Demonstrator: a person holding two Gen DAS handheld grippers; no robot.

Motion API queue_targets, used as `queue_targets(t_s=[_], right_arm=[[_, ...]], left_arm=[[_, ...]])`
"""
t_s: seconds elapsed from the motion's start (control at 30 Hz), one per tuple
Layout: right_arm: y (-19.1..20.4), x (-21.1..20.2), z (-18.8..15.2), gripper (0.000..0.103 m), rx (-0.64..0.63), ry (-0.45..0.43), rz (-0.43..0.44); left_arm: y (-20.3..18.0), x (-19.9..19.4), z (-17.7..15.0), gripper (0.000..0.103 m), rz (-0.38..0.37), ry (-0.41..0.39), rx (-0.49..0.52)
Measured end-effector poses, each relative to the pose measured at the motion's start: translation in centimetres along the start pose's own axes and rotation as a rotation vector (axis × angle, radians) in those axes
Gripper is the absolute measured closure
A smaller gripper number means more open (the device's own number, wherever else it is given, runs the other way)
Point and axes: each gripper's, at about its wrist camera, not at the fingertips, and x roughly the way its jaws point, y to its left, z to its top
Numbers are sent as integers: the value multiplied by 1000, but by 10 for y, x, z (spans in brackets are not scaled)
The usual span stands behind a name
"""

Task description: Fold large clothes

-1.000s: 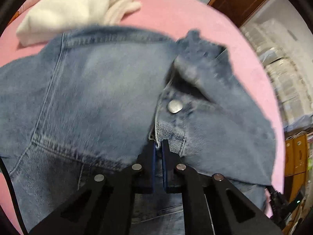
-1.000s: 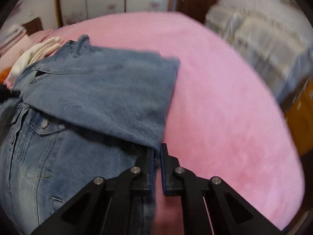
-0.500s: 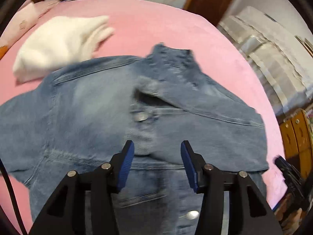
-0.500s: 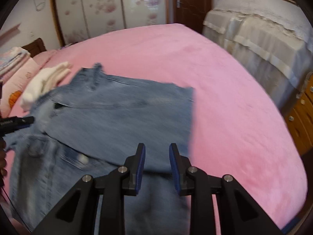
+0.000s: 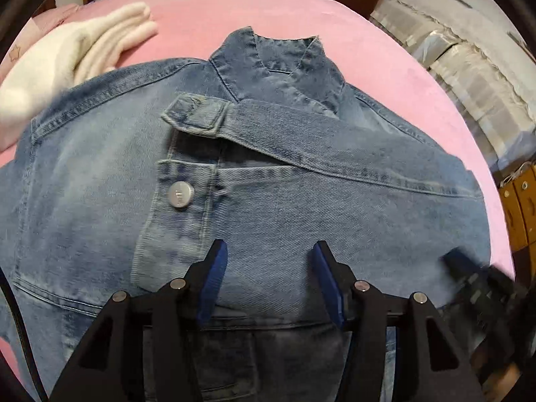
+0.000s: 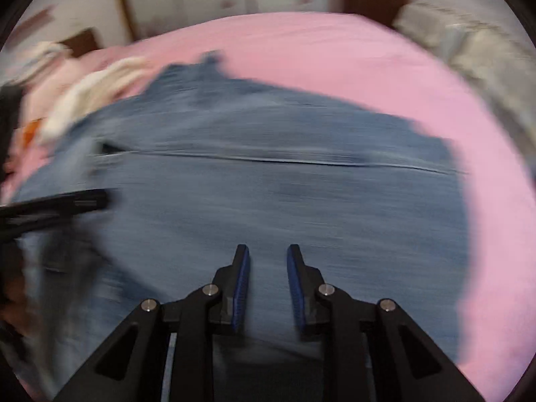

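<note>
A blue denim jacket (image 5: 301,201) lies front up on the pink bed, collar (image 5: 278,60) at the far end. One sleeve (image 5: 335,154) is folded across its chest, next to a metal button (image 5: 181,195). My left gripper (image 5: 269,246) hovers open over the jacket's middle with nothing between its blue pads. In the blurred right wrist view the jacket (image 6: 268,184) fills the frame. My right gripper (image 6: 268,249) stands over it with a narrow gap, its jaws closing on nothing. A blurred black part of the right tool (image 5: 469,278) shows at the jacket's right edge.
A white folded garment (image 5: 67,53) lies at the far left, touching the jacket's shoulder. The pink bedspread (image 5: 385,50) stretches beyond and to the right. Covered furniture (image 5: 469,67) and a wooden cabinet (image 5: 519,207) stand beside the bed on the right.
Both grippers were shut on denim a second ago; they have let go, opened and drawn back. The sleeve now lies flat across the chest, and the right view has swung over the jacket.
</note>
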Motion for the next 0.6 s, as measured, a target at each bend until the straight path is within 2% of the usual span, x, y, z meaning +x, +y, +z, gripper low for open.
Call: queue_targets(t_s=[0.03,0.13,0.2,0.23,0.27,0.4,0.6], right_arm=[[-26,-3,-5,82,31,-8,-63],[-88,-7,-19,82,154,17,-144],[-115,-11,-27,79,229,30,-142],[-121,-12,-29,79,260,29,-106],[-122,-14,-31,79,273,28,-91],[-106,-22,-26,79,218,17,-155],[-87,-28,-13,78,213,-9,-139]], left_arm=[[2,-1,0,51,-13,2,5],[7,-4,-3,51,-32,1,-3],[6,-6,-5,51,-25,0,-4],[4,-6,-6,51,-14,-1,1],[2,-6,-7,51,0,-5,10],[-7,-5,-9,49,38,-14,32],[-8,-12,-7,47,32,2,0]])
